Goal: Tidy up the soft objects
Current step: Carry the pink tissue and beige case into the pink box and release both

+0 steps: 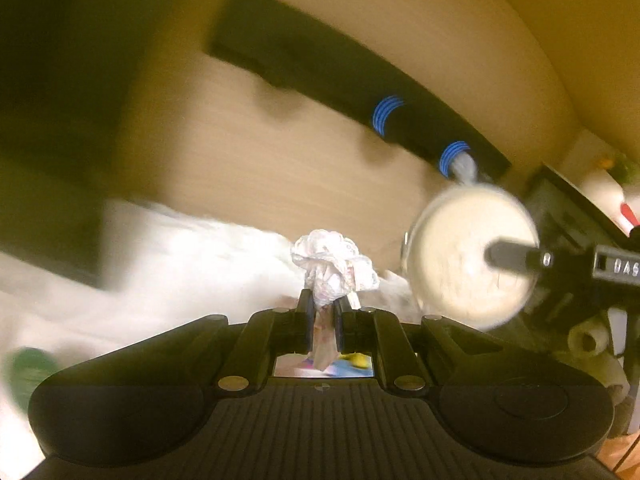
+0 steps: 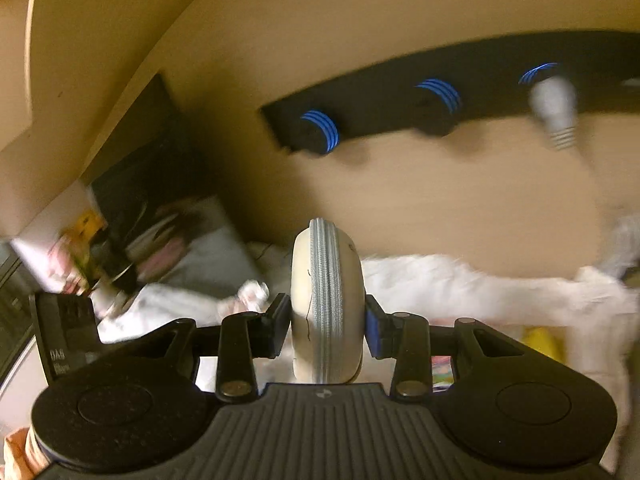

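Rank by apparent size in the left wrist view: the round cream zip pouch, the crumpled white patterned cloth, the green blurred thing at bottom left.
1. Round cream zip pouch
2. Crumpled white patterned cloth
3. Green blurred thing, though it is cut off and blurred, so unsure.

A pale wood-grain wall (image 2: 440, 192) fills the view under warm yellowish light, with a black rack (image 2: 460, 92) of blue-ringed pegs (image 2: 322, 130) running from ten to two o'clock. At eight o'clock a cluttered dark shelf (image 2: 132, 208) blurs. White bedding (image 1: 180, 264) lies low, from eight to six o'clock.
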`<act>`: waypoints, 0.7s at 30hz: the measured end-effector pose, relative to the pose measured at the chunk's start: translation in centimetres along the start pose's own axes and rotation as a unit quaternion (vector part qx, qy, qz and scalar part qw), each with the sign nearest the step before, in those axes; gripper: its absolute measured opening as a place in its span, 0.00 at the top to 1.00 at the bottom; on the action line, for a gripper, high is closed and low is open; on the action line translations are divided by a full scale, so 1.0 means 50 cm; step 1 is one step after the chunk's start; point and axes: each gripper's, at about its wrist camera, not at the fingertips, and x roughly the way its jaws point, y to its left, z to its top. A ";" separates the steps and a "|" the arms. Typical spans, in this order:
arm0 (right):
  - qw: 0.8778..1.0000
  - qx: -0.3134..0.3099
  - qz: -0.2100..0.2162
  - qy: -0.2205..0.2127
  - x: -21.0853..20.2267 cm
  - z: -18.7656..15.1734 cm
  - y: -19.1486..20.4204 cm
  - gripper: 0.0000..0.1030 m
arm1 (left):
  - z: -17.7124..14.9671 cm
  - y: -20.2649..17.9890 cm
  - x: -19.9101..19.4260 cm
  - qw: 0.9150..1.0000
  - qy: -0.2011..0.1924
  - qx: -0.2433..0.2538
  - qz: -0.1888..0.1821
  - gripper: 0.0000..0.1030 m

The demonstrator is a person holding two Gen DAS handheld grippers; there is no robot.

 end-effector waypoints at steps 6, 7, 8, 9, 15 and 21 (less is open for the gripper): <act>0.997 0.006 -0.061 -0.043 -0.062 -0.014 -0.074 0.63 | -0.049 -0.046 0.160 0.996 0.065 -0.036 -0.046 0.88; 0.997 0.013 -0.063 -0.042 -0.064 -0.022 -0.091 0.63 | -0.061 -0.043 0.184 0.994 0.071 -0.049 -0.060 0.88; 0.997 0.021 -0.067 -0.039 -0.062 -0.032 -0.106 0.63 | -0.070 -0.044 0.215 0.992 0.077 -0.062 -0.075 0.88; 0.996 0.030 -0.072 -0.036 -0.055 -0.042 -0.122 0.63 | -0.083 -0.046 0.247 0.990 0.086 -0.071 -0.085 0.86; 0.992 0.086 -0.096 -0.002 0.027 -0.093 -0.204 0.63 | -0.177 -0.055 0.371 0.987 0.149 0.039 0.037 0.79; 0.984 0.160 -0.079 0.019 0.122 -0.131 -0.298 0.63 | -0.184 -0.064 0.381 0.987 0.131 0.081 0.041 0.78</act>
